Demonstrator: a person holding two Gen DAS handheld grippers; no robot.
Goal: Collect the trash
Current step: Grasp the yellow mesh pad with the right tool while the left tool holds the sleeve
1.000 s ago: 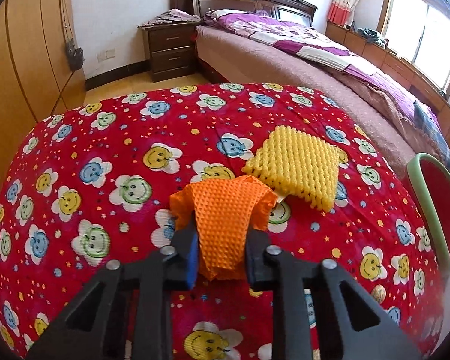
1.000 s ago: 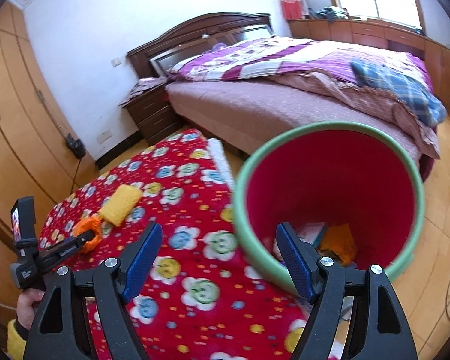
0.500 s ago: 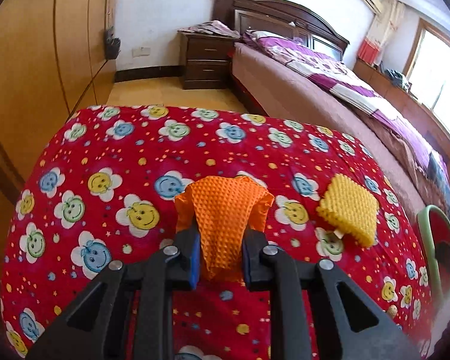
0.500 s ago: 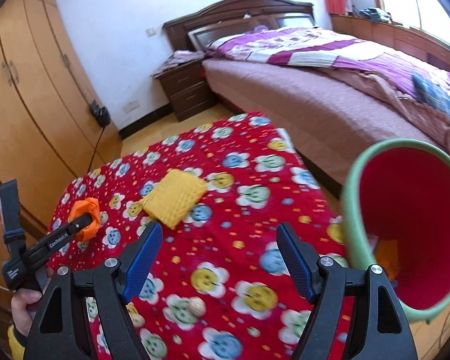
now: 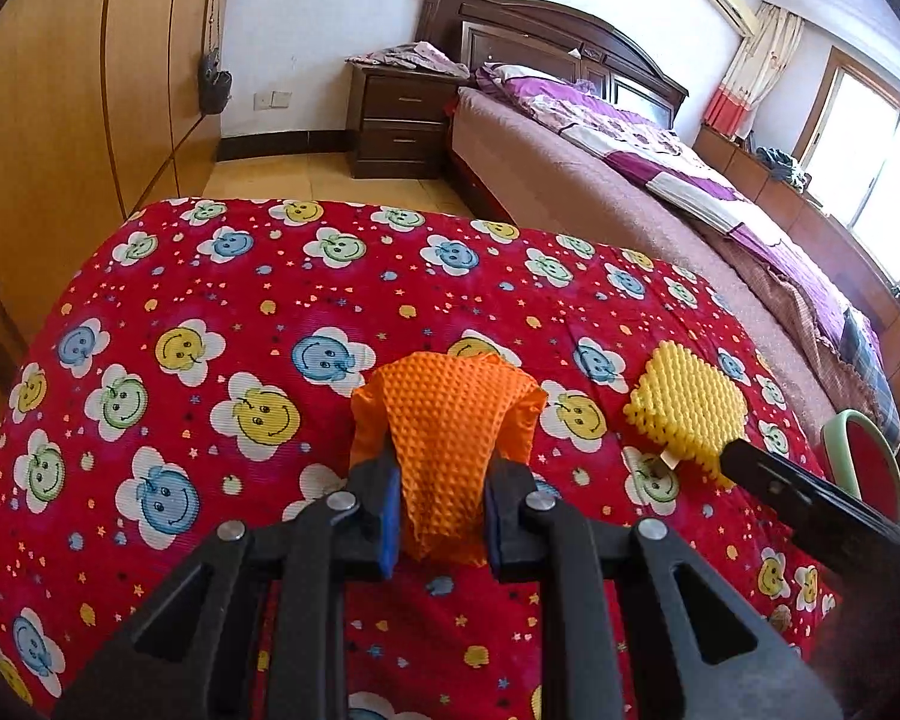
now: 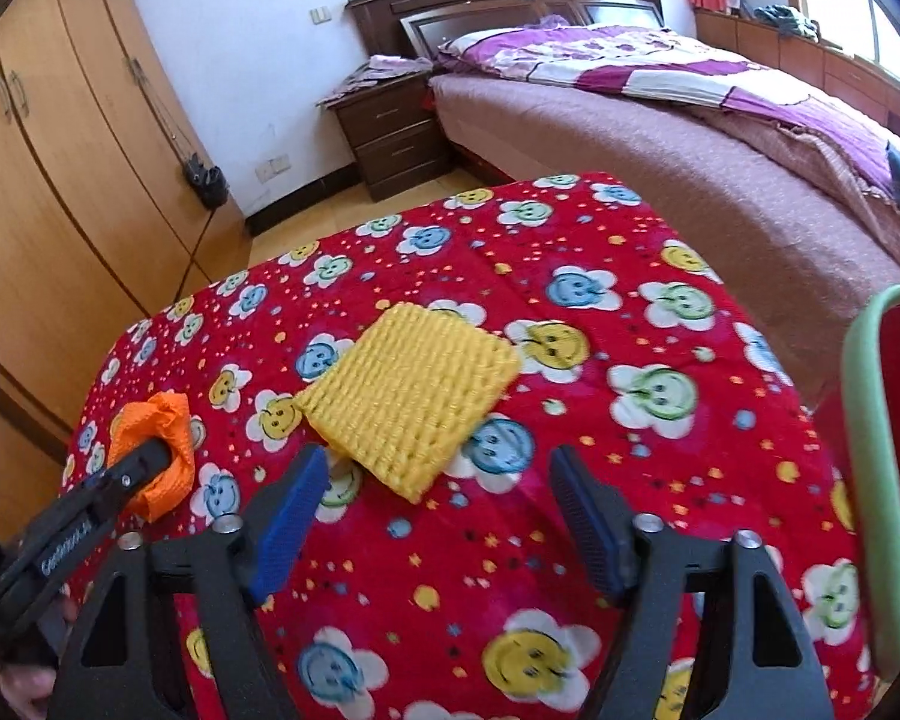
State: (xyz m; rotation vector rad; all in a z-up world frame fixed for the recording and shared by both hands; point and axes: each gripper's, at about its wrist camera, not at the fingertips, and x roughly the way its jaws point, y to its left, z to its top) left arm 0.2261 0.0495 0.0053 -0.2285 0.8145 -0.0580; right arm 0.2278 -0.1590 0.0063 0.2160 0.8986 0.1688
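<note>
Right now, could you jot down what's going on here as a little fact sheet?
Surface: table under a red smiley-flower cloth
Left gripper: jaws shut on the orange foam net
Right gripper: jaws open, empty, just short of the yellow foam net
Yellow foam net: lying flat on the cloth
Bin: green rim, red inside, at the table's right edge

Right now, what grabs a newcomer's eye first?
The red smiley-flower cloth covering the table dominates both views. On it, the left gripper pinches an orange foam net, while a yellow foam net lies flat just ahead of the open right gripper. A green-rimmed red bin stands at the table's right edge.
</note>
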